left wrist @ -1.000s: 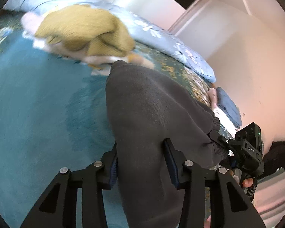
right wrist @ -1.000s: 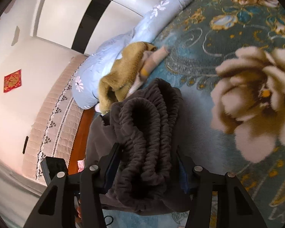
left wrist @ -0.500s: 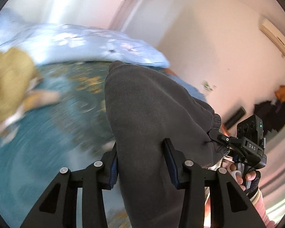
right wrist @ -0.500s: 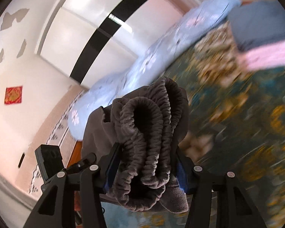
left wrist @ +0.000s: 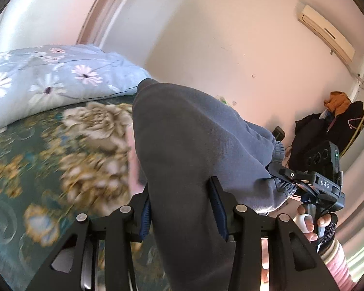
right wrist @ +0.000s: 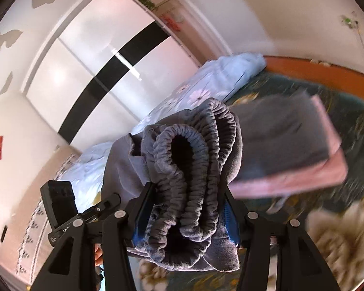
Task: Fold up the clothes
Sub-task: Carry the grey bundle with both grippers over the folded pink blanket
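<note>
Left gripper (left wrist: 182, 208) and right gripper (right wrist: 185, 208) both clamp the folded grey trousers (left wrist: 189, 145). Their elastic waistband edge (right wrist: 189, 160) bunches between the right fingers. A folded stack (right wrist: 291, 145) lies just ahead-right.

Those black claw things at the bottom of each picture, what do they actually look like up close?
Each gripper is matte black with angular, cut-out arms and silver round bolts. The left gripper and right gripper both have blue pads lining their fingers. Seen from the left camera, the right one has white "DAS" lettering and a green light; the hand holding it wears a pink ribbed sleeve.
</note>
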Motion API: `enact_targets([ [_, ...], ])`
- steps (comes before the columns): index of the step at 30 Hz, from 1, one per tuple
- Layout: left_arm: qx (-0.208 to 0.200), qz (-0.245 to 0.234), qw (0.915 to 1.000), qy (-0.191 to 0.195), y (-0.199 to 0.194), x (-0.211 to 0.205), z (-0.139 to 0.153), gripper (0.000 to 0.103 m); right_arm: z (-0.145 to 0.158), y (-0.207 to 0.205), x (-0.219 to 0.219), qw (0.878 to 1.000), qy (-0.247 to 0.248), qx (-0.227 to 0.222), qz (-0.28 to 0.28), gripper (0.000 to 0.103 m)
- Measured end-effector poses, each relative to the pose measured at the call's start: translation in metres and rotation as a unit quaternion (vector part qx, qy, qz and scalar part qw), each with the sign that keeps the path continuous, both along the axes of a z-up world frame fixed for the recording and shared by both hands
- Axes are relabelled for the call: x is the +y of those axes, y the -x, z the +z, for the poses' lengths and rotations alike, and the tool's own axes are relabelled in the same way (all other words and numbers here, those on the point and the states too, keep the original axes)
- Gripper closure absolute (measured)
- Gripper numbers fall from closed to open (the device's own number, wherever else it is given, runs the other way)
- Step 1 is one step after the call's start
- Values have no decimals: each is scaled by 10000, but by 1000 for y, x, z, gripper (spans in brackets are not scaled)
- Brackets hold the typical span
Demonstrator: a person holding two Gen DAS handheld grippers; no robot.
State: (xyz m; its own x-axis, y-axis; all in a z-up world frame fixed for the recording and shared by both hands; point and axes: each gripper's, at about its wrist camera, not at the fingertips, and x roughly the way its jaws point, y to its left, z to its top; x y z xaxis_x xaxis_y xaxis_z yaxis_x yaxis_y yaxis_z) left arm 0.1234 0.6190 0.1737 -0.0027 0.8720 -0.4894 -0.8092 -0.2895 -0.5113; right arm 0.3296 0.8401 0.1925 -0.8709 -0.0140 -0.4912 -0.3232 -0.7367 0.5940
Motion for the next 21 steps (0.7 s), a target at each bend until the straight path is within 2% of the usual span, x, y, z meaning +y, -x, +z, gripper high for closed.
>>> enact_targets([
  [4,-5,-66,10000,-26,19,55,-4,58,6,12,50,9997,-116,-99,-210,47],
  [8,-5,-71,10000,-25,37,102,-15,58,-1,26,96,9990,-123,-108,-418,47],
  [15,-85,35,9998,155,59,151,-55,58,-54,53,150,9981,169,-110,-585,47],
  [18,-56,136,9995,264,63,164,-78,56,-82,60,158,9971,222,-307,-657,47],
  [21,6,126,9998,179,62,165,-84,55,-94,56,163,9969,334,-223,-683,47],
])
